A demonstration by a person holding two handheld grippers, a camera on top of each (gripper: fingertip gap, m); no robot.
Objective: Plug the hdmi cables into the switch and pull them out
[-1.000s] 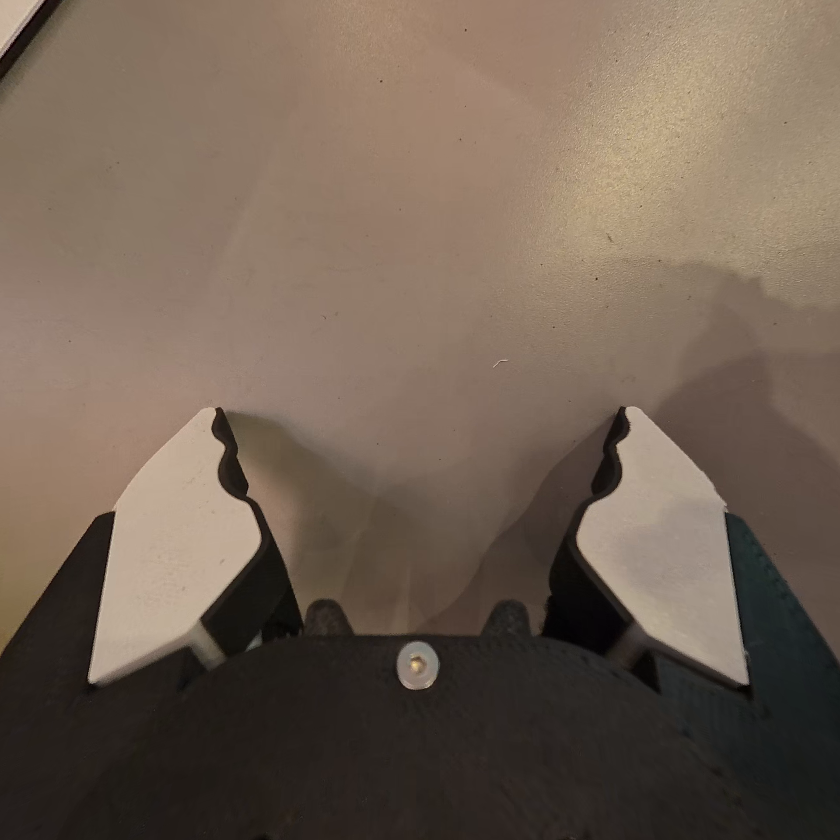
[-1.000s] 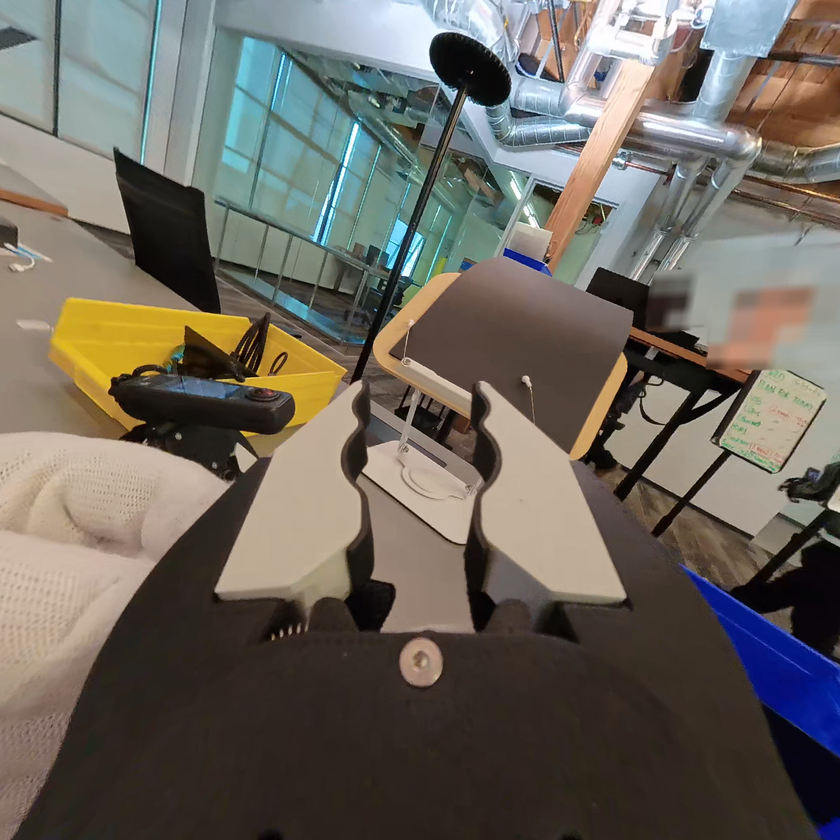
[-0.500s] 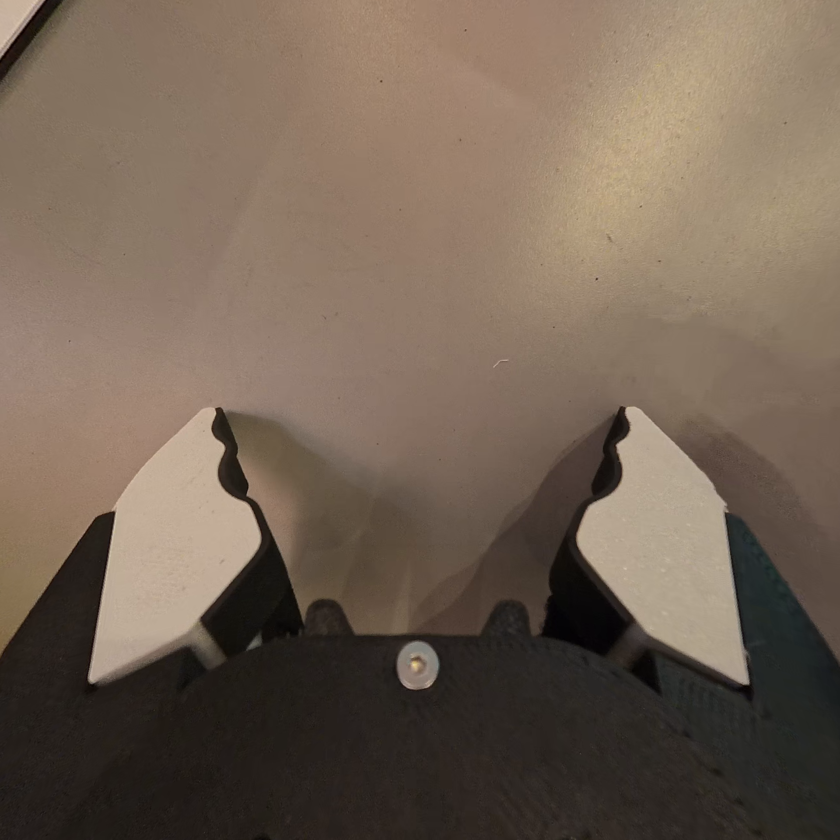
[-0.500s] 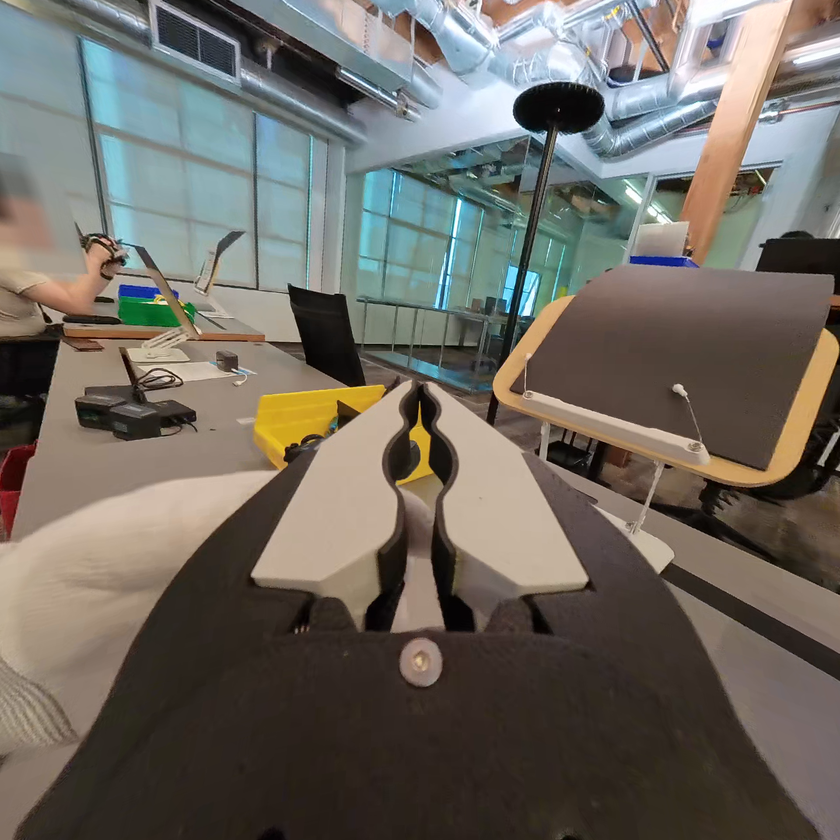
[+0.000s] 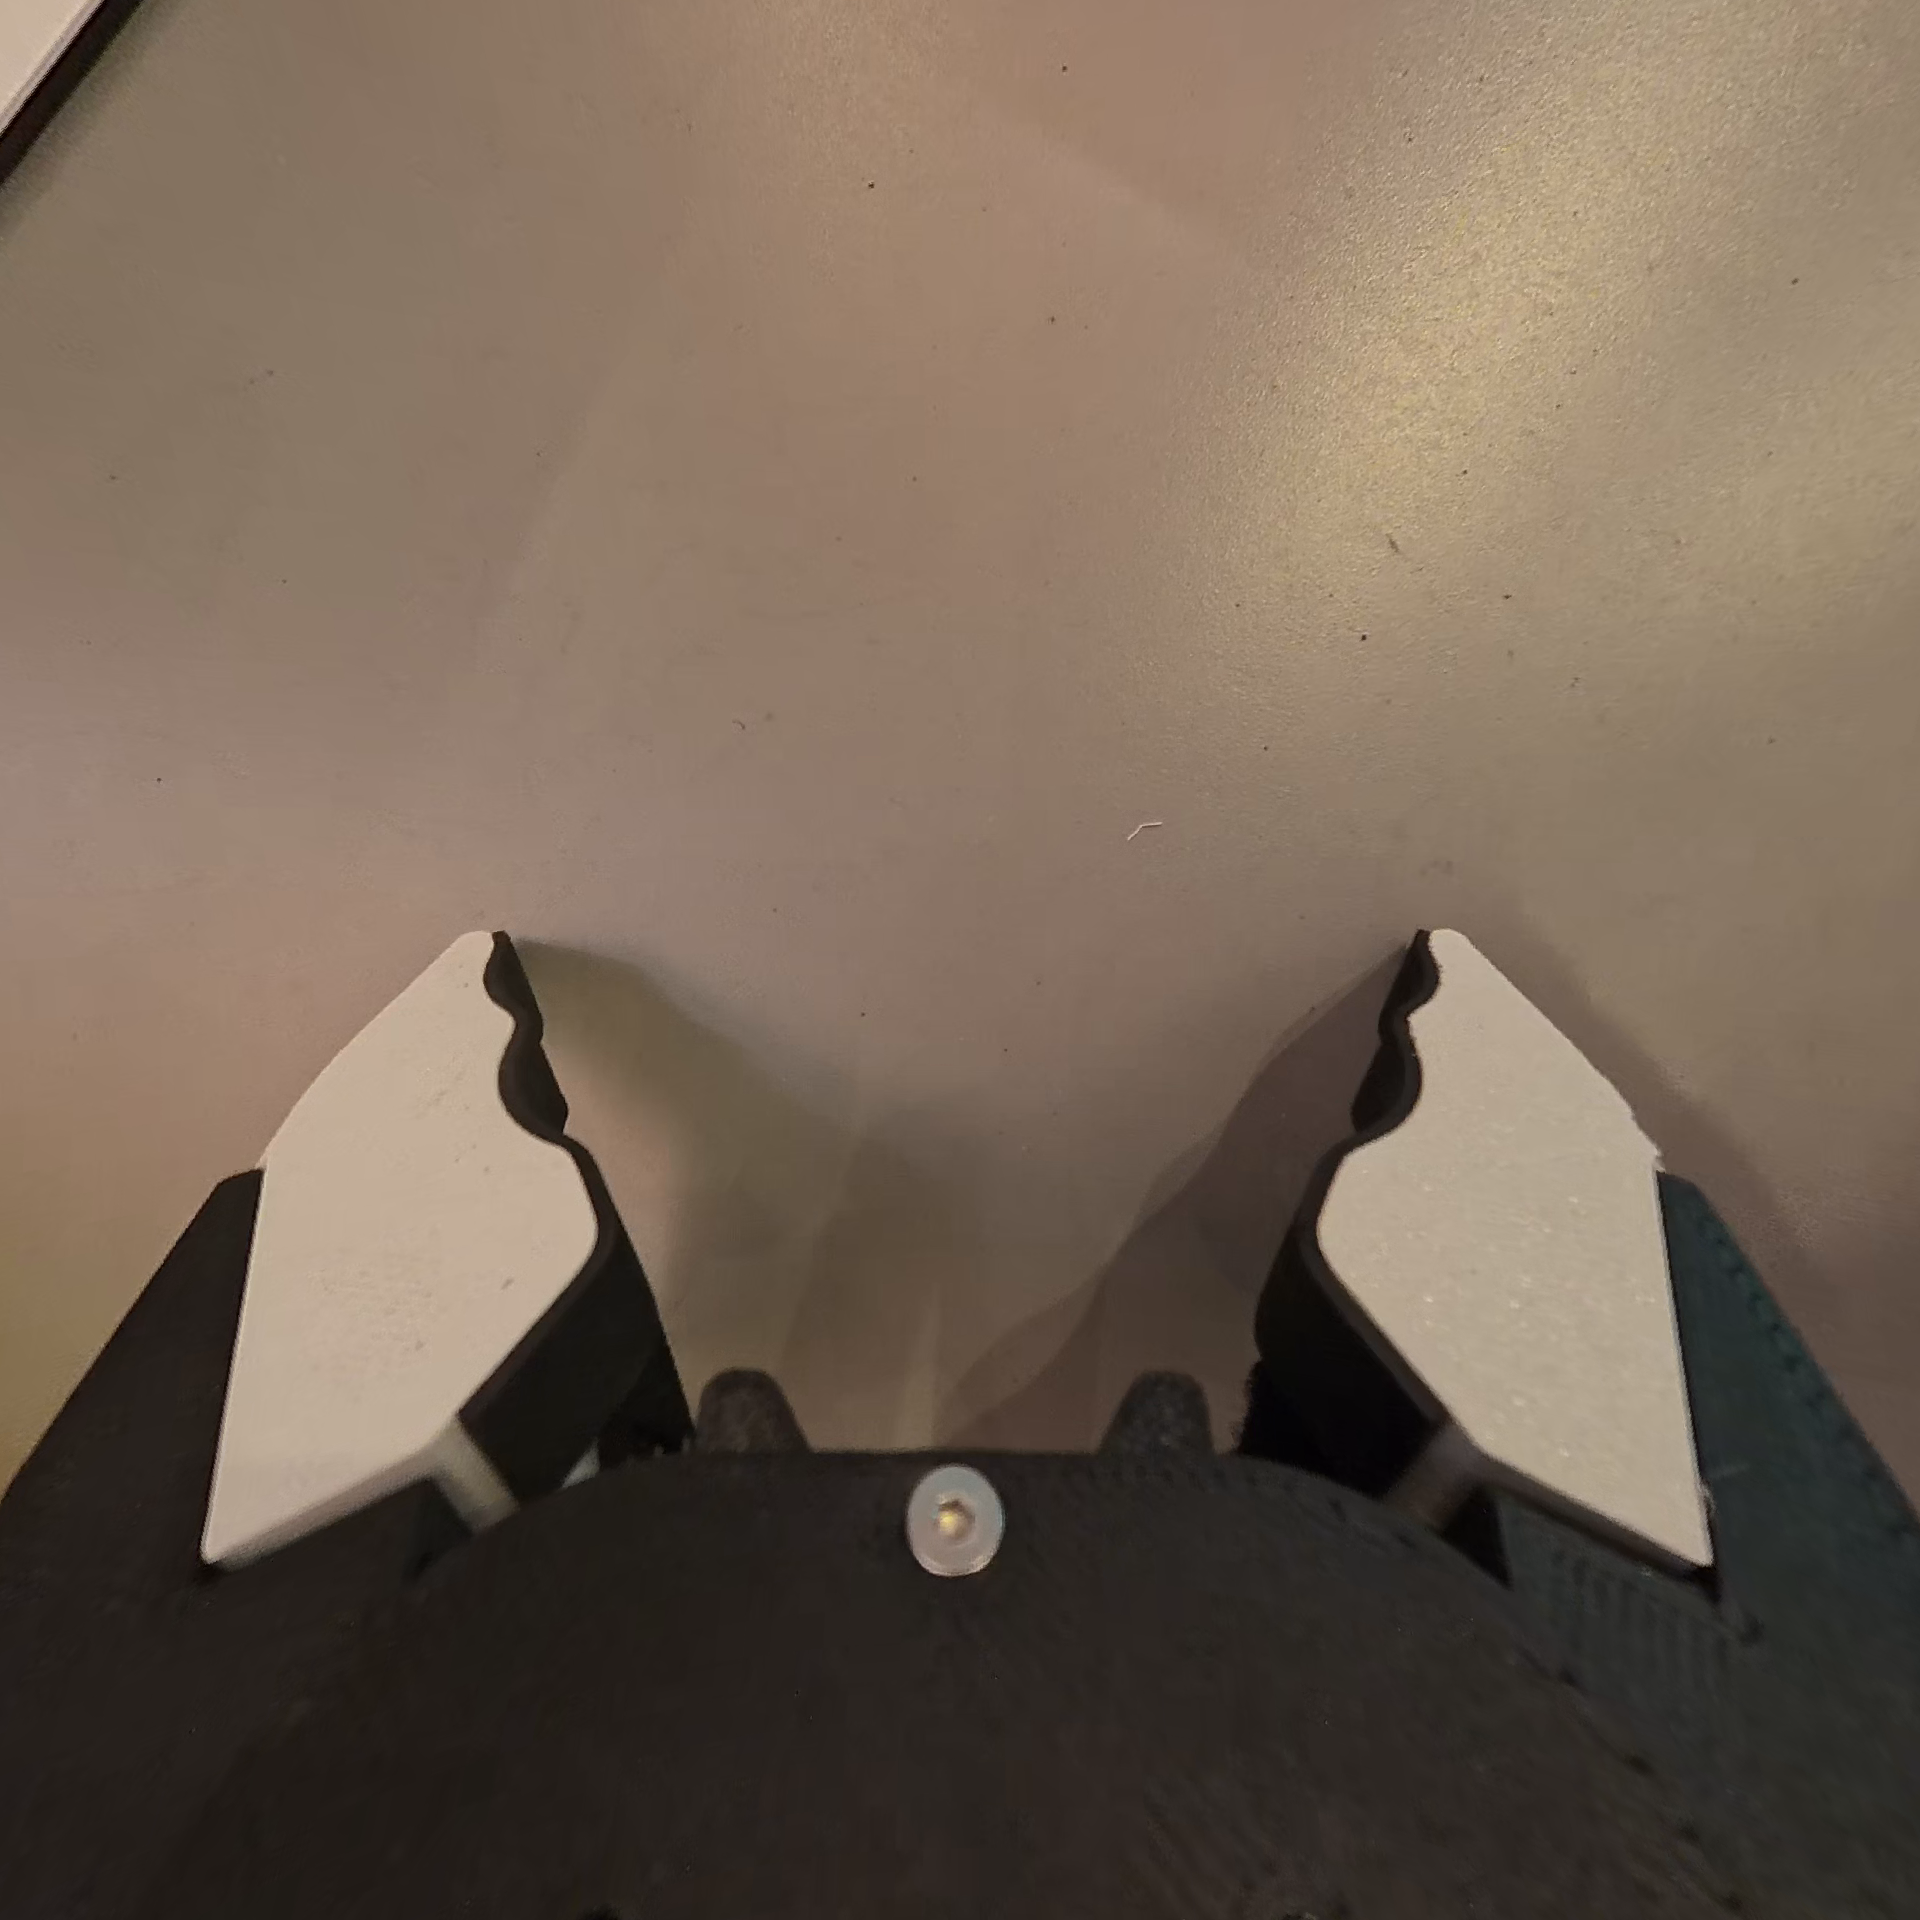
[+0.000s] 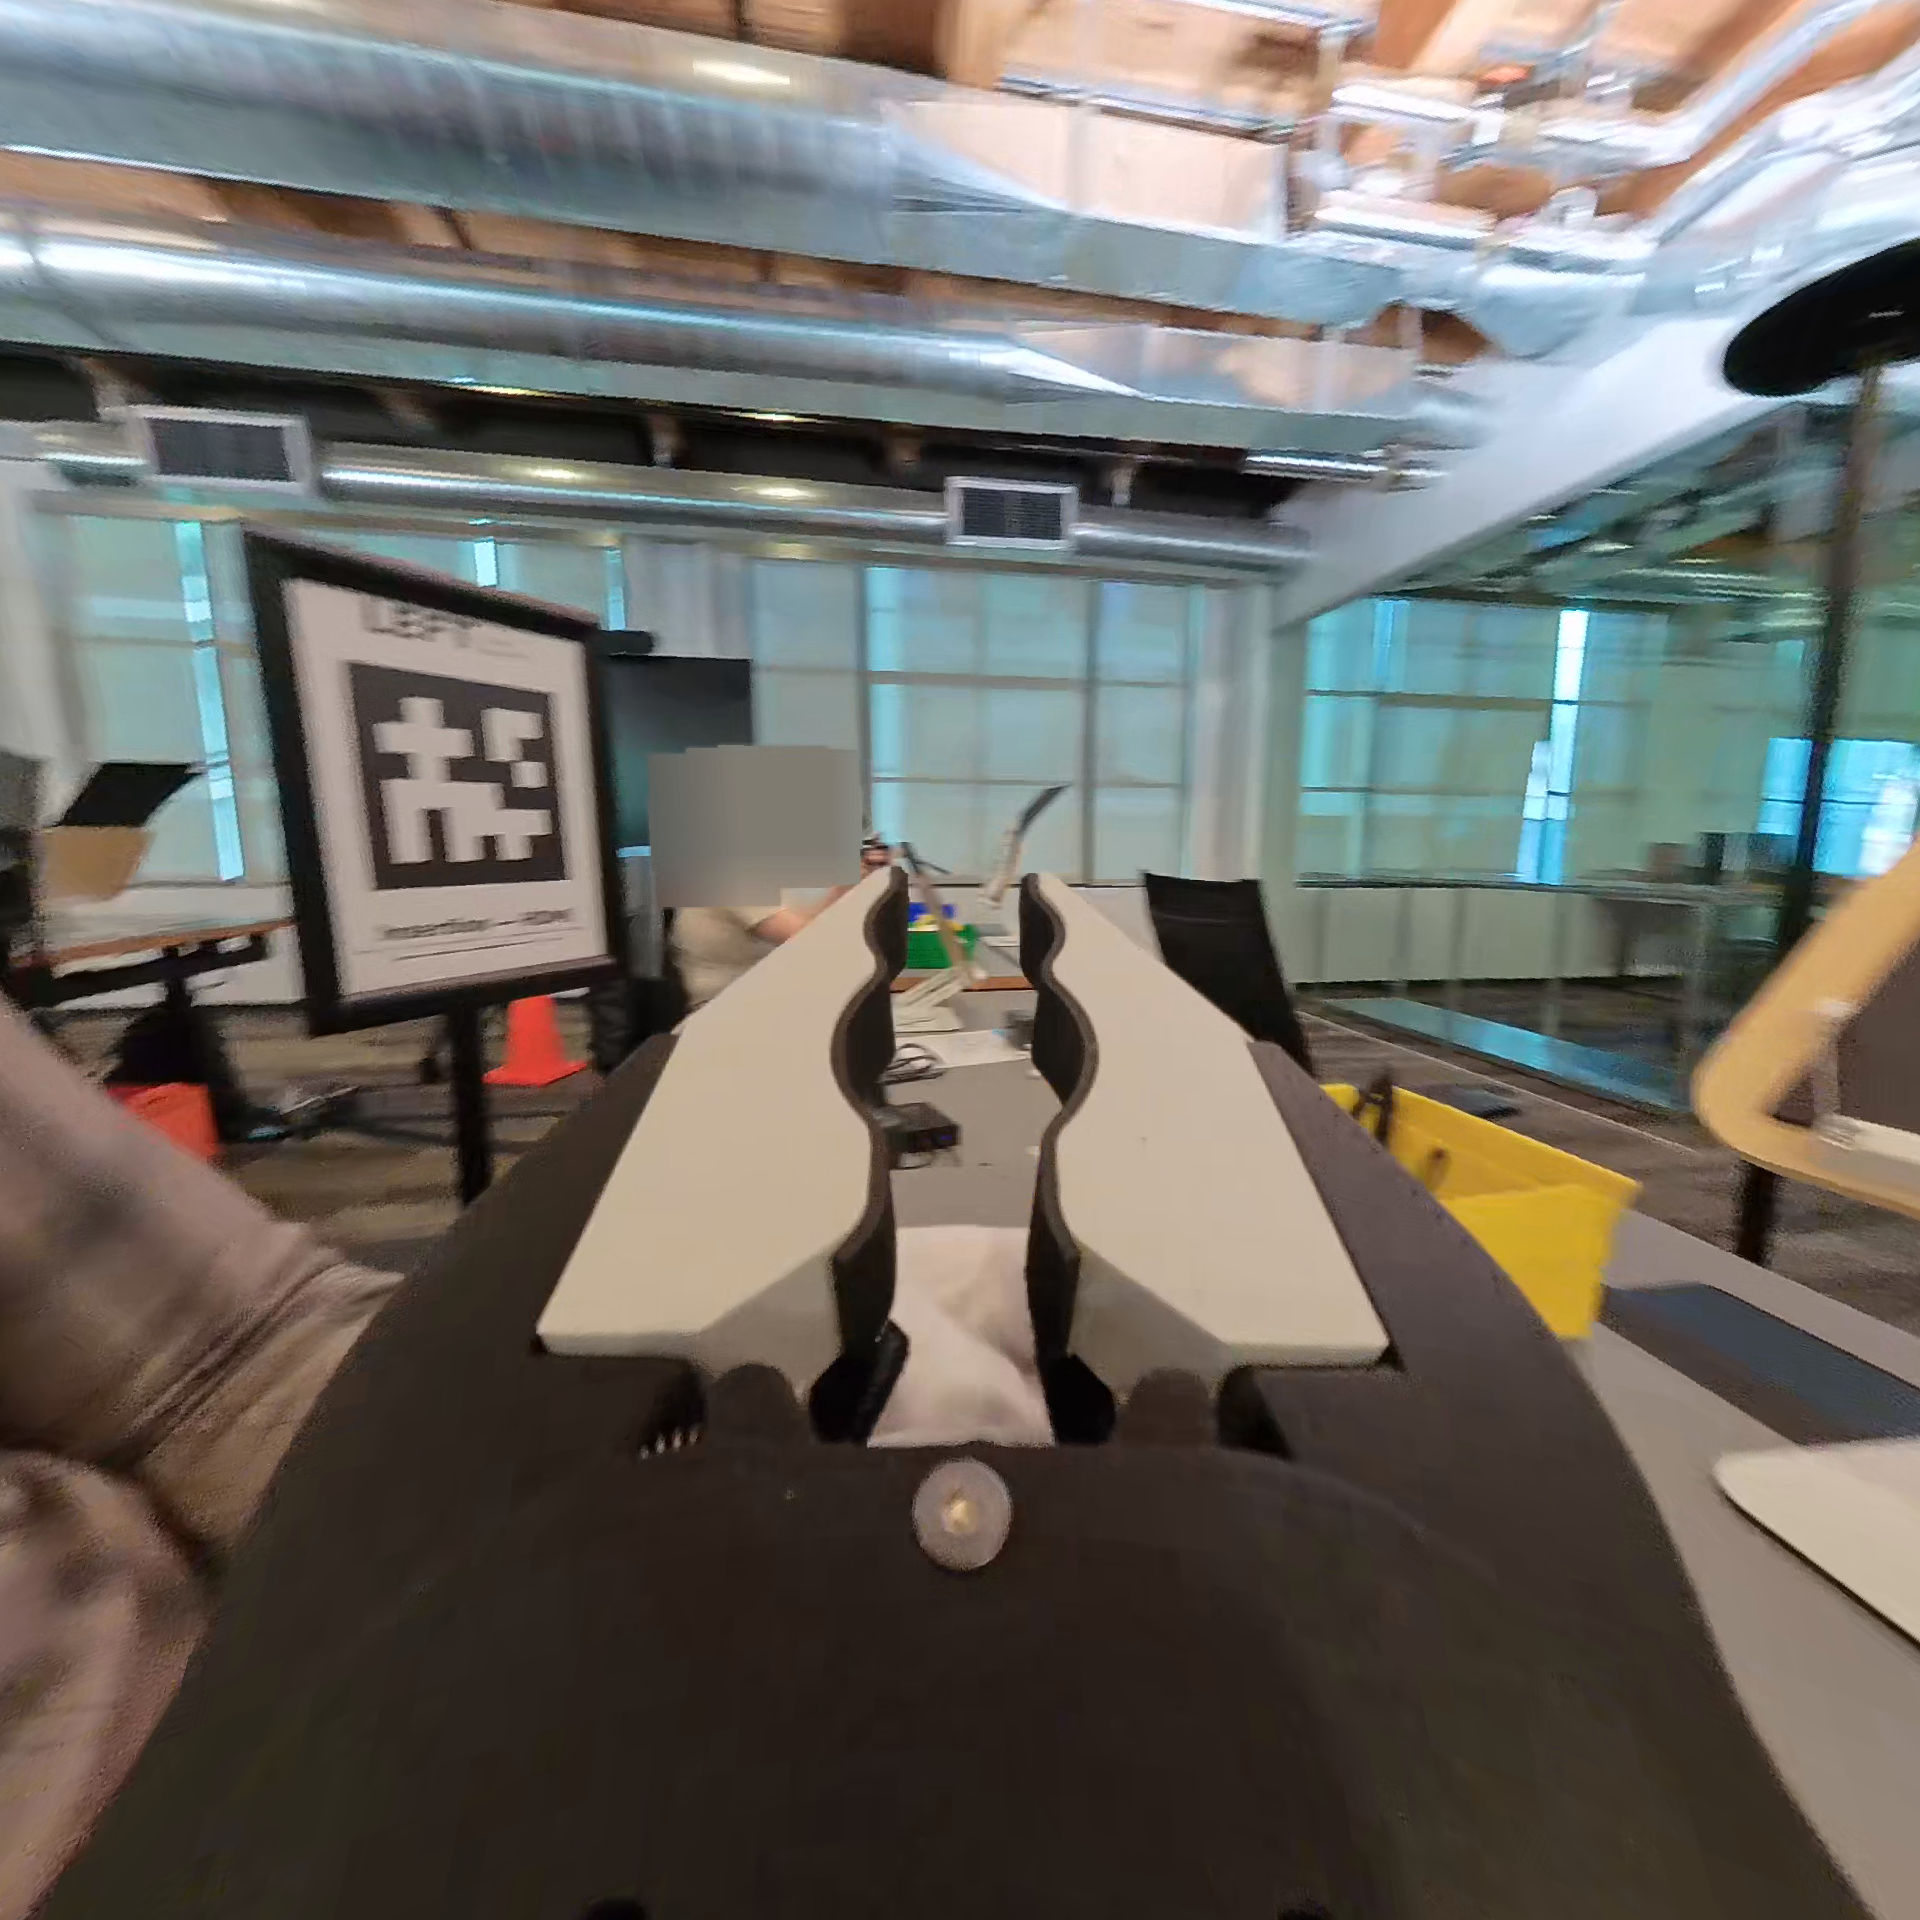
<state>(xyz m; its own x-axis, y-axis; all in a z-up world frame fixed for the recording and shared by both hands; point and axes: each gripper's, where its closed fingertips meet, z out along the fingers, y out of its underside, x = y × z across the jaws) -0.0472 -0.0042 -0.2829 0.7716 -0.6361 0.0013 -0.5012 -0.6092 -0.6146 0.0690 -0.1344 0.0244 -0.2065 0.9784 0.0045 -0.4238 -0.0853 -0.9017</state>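
No HDMI cable or switch shows in either view. My left gripper [image 5: 961, 940] is open wide and empty, pointing down at a bare grey table [image 5: 935, 468], with its fingertips close to the surface. My right gripper [image 6: 958, 883] is raised and looks out level across the room. Its jaws stand a narrow gap apart with nothing between them. A white cloth [image 6: 961, 1320] lies below it, seen through the gap. The right wrist view is blurred by motion.
A white, black-edged thing [image 5: 31, 62] sits at the table's far left corner. A grey sleeve [image 6: 125, 1351] is at the left. A marker board on a stand [image 6: 447, 800], an orange cone [image 6: 530, 1039], a yellow bin [image 6: 1496, 1195] and a wood-rimmed board [image 6: 1766, 1039] surround the long table.
My right gripper has swung left across the room, closed almost fully half a second ago, then opened a little. My left gripper has not moved; a shadow at its right has gone.
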